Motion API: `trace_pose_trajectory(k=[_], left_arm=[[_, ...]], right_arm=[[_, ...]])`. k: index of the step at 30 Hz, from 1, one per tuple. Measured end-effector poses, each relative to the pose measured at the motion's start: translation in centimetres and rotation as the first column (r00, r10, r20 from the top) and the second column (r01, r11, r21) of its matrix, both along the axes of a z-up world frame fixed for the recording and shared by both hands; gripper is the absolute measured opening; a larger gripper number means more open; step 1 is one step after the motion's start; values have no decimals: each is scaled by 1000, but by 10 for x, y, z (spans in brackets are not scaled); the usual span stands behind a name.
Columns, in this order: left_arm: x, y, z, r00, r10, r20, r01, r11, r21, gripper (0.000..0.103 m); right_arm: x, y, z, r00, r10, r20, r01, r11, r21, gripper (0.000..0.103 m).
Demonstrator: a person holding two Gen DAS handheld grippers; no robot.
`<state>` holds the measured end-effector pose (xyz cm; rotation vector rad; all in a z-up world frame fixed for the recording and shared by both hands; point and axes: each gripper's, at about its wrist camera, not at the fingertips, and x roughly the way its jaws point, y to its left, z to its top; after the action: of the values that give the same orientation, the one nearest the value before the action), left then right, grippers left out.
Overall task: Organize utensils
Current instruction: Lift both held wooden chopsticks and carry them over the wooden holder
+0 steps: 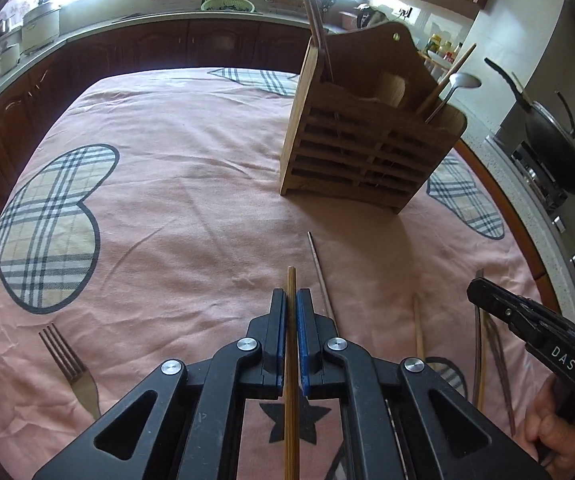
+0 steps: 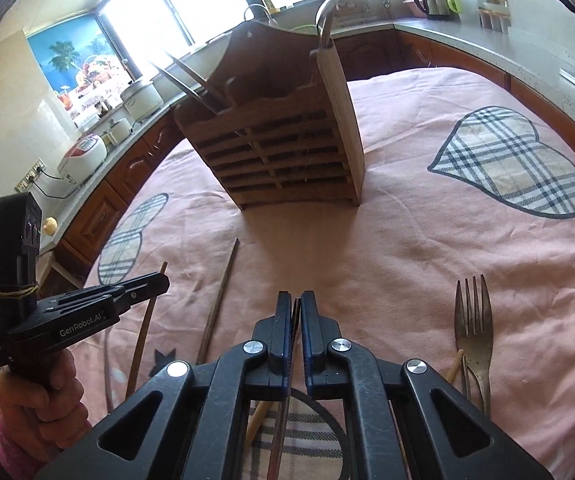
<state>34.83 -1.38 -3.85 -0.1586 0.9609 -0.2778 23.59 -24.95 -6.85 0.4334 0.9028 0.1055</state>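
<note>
Two tongs are clenched, each on one utensil: the left tongs (image 1: 291, 300) grip a light bamboo chopstick (image 1: 290, 360) between their blue pads, and the right tongs (image 2: 295, 304) grip a dark slim utensil (image 2: 293, 320) whose type cannot be told. The wooden utensil holder (image 1: 367, 140) stands upright on the pink-clothed worktop (image 1: 187, 220), beyond both tongs. A fork (image 2: 473, 332) and loose chopsticks (image 2: 219, 300) lie on the cloth.

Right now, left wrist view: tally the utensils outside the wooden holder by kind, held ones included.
Fork: 1
Chopsticks: 5
Total: 6
</note>
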Motion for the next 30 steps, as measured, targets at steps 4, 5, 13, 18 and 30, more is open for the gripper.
trace_pose_trajectory(k=[4, 5, 13, 18, 30], left_arm=[[-23, 16, 27, 999, 10, 44, -8, 999, -46, 4], [-28, 18, 32, 998, 12, 55, -9, 999, -52, 4], [-69, 34, 74, 991, 16, 136, -4, 996, -84, 4], [-85, 41, 92, 984, 19, 175, -3, 996, -92, 4], [-110, 52, 113, 964, 22, 263, 10, 993, -120, 4]], right_arm=[[-8, -1, 25, 998, -4, 56, 4, 1000, 6, 4], [-9, -1, 31, 997, -5, 71, 5, 1000, 6, 4], [-23, 0, 76, 984, -13, 179, 12, 1000, 5, 4], [-30, -1, 97, 972, -18, 233, 20, 1000, -6, 4], [-39, -1, 115, 959, -26, 283, 31, 999, -12, 4]])
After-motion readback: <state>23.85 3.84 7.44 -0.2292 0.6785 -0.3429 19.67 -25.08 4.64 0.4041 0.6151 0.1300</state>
